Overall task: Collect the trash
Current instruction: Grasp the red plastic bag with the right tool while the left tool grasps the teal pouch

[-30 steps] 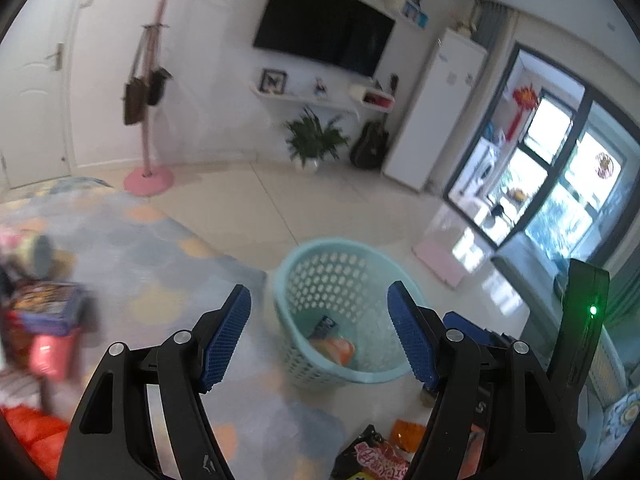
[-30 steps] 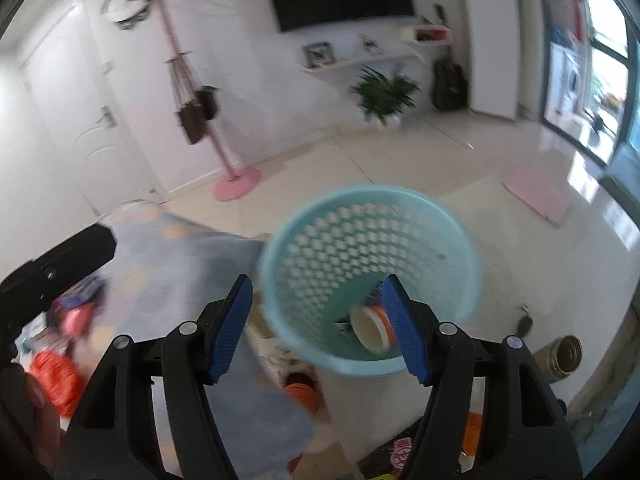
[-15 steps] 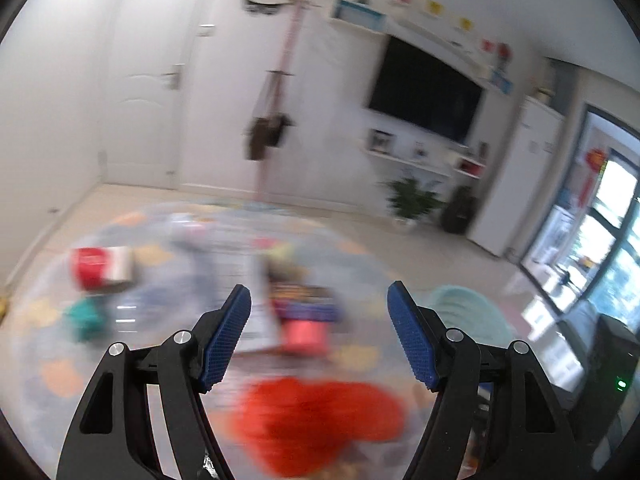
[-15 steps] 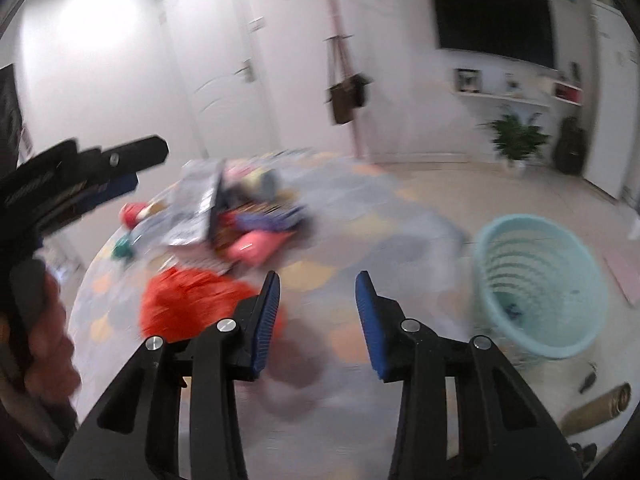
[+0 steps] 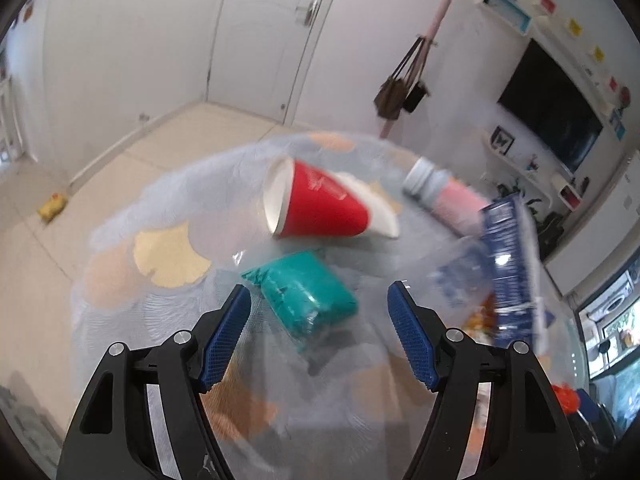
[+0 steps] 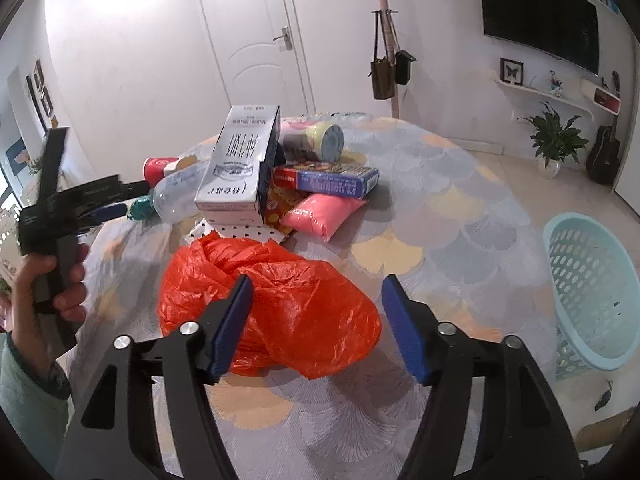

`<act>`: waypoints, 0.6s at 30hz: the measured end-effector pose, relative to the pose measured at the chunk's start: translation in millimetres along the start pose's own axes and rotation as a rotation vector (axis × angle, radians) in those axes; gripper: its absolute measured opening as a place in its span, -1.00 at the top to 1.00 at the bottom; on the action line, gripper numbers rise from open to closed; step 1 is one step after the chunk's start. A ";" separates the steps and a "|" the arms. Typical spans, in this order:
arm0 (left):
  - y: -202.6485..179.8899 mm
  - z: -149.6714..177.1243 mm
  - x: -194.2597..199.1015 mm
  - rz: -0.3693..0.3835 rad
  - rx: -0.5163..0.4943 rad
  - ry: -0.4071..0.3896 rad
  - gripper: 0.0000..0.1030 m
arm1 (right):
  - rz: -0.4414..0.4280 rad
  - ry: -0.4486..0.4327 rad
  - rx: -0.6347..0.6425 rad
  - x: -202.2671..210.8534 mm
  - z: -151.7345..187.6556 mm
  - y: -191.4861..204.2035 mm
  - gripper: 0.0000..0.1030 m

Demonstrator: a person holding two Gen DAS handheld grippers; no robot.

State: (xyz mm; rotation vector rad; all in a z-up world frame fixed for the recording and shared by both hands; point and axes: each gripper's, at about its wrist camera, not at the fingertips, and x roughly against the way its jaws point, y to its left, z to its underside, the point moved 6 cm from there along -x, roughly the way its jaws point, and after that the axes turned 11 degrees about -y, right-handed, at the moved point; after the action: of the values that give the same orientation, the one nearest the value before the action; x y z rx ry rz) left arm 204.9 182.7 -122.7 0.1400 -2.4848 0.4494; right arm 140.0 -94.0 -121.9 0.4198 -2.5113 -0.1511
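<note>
In the left wrist view my left gripper (image 5: 319, 302) is open and empty just above a teal packet (image 5: 304, 294) on the table. A red paper cup (image 5: 316, 206) lies on its side behind it. In the right wrist view my right gripper (image 6: 314, 292) is open and empty over a crumpled orange plastic bag (image 6: 272, 300). Behind the bag lie a grey milk carton (image 6: 240, 160), a pink packet (image 6: 322, 214), a blue-red box (image 6: 326, 180) and a clear bottle (image 6: 176, 194). The left gripper (image 6: 108, 202) shows at the left.
The round table has a scale-patterned cloth (image 6: 452, 216). A light blue perforated basket (image 6: 592, 296) stands on the floor to the right. A coat stand with bags (image 6: 386, 72), a door (image 6: 256, 40) and a potted plant (image 6: 552, 144) are behind. A blue-printed wrapper (image 5: 508, 264) lies right of the teal packet.
Both grippers swung away from the basket to the table. The left now hovers over the teal packet, the right over the orange bag. The right jaws have opened wider.
</note>
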 end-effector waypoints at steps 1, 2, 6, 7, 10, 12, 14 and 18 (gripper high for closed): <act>-0.3 1.8 -4.5 -0.007 -0.001 0.006 -0.35 | -0.008 0.008 0.003 -2.0 1.1 0.7 -0.34; -0.7 2.4 -6.0 -0.020 -0.013 -0.004 -0.35 | -0.016 0.016 0.010 -3.8 2.1 2.1 -0.39; 1.1 1.2 -10.0 -0.067 -0.046 -0.006 -0.16 | -0.022 0.022 0.046 -8.5 5.6 9.4 -0.57; 1.1 1.4 -8.9 -0.082 -0.055 -0.008 -0.08 | -0.026 0.023 0.049 -9.3 6.1 10.9 -0.58; 5.0 3.8 -7.0 -0.097 -0.064 -0.014 0.18 | -0.040 0.033 0.053 -14.4 7.7 17.3 -0.65; 4.7 4.3 -7.0 -0.090 -0.055 -0.018 0.25 | -0.052 0.038 0.052 -18.5 6.9 22.0 -0.70; 8.3 7.8 -3.8 -0.078 -0.050 -0.022 0.26 | -0.076 0.046 0.061 -21.8 6.6 30.0 -0.72; 11.5 10.4 4.2 -0.067 -0.030 -0.037 0.27 | -0.125 0.079 0.082 -26.8 12.2 45.8 -0.49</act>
State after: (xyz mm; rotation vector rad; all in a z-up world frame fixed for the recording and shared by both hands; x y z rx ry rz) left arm 193.5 189.9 -131.4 0.2203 -2.5135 0.3844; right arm 141.9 -41.8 -137.1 0.6052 -2.4198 -0.0786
